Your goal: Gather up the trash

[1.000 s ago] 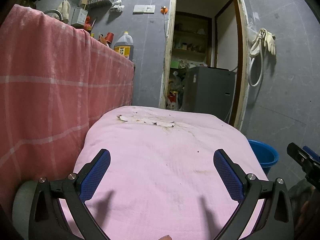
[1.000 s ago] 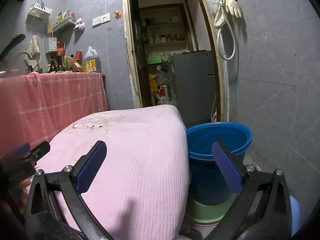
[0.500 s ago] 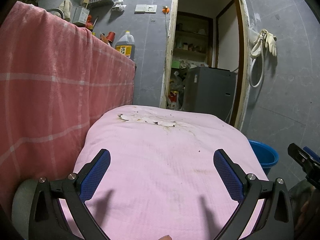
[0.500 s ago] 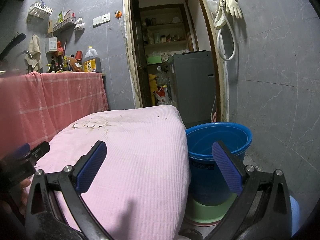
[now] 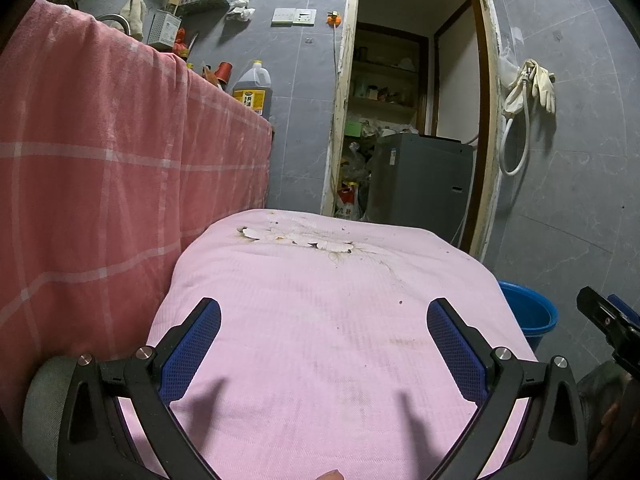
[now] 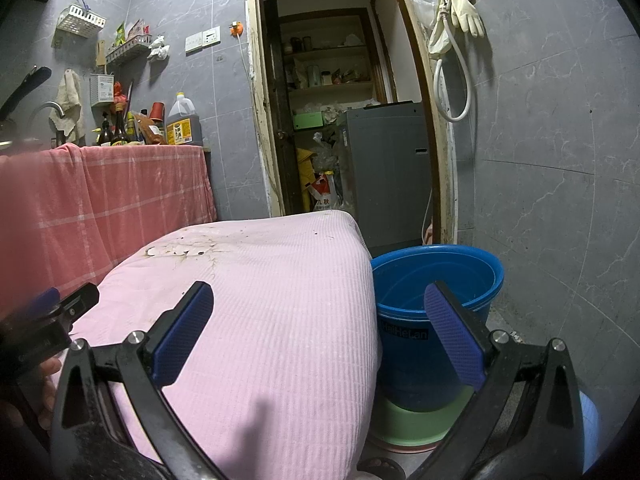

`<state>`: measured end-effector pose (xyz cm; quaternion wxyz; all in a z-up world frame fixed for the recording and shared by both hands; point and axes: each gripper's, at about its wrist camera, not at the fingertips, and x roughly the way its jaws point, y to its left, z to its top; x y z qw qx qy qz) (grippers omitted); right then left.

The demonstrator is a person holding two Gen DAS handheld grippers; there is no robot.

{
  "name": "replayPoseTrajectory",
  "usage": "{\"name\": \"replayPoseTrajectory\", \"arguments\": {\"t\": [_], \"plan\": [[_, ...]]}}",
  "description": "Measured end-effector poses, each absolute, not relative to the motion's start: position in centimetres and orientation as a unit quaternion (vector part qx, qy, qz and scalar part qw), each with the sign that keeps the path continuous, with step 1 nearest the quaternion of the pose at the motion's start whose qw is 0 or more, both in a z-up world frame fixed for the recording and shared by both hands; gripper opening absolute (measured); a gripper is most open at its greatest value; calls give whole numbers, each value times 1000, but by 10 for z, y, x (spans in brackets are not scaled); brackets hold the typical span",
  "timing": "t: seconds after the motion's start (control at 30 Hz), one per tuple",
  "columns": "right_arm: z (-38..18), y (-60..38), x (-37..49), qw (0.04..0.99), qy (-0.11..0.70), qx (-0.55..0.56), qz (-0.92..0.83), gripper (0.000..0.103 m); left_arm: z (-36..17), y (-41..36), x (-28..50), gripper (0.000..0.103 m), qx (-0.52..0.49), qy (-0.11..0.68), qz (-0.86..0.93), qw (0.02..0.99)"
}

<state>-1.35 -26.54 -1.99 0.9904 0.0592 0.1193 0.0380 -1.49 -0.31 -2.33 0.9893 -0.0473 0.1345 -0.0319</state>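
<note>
Both the left gripper (image 5: 323,344) and right gripper (image 6: 324,332) hover spread wide and empty over the pink cloth (image 5: 320,340), while the flaky pale scraps (image 5: 298,238) at its far edge may crumble if pinched hard.

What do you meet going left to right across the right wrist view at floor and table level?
Red checked cloth → pink cloth with white scraps → blue bucket → grey tiled wall.

Pale flat scraps (image 5: 298,237) lie scattered at the pink cloth's (image 5: 328,320) far end.
</note>
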Motion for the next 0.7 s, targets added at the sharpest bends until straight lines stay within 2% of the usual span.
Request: {"name": "replayPoseTrajectory", "arguments": {"t": [0.7], "plan": [[-19,-265,-15,991,117,60,37,103,-24,0,-14,101,-47,135,-36,989]]}}
